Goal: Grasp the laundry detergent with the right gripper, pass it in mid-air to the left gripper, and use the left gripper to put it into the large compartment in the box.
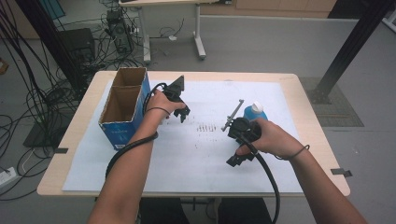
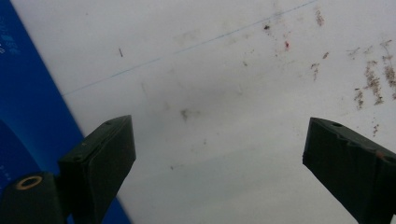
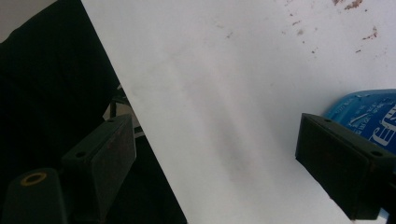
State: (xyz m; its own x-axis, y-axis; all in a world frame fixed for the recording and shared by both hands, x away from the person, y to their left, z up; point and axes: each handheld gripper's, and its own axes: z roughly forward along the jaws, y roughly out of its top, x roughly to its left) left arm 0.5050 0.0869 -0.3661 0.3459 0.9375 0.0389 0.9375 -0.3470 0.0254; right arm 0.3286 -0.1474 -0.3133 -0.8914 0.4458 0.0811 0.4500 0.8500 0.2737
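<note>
A pale wooden table (image 1: 308, 116) is being covered by a stained white paper sheet (image 1: 210, 158). A blue open-topped cardboard box (image 1: 122, 109) is standing just beside the left gripper (image 1: 183, 115), jaws spread, empty. A blue white-capped bottle (image 1: 255, 111) is sitting just behind the right gripper (image 1: 236, 159), likewise spread, empty.

Matt white paper sheet (image 1: 187, 154), speckled; pale wood table (image 1: 77, 140); blue cardboard box (image 1: 122, 128).

Both grippers (image 1: 183, 115) (image 1: 236, 159), jaws wide apart.
</note>
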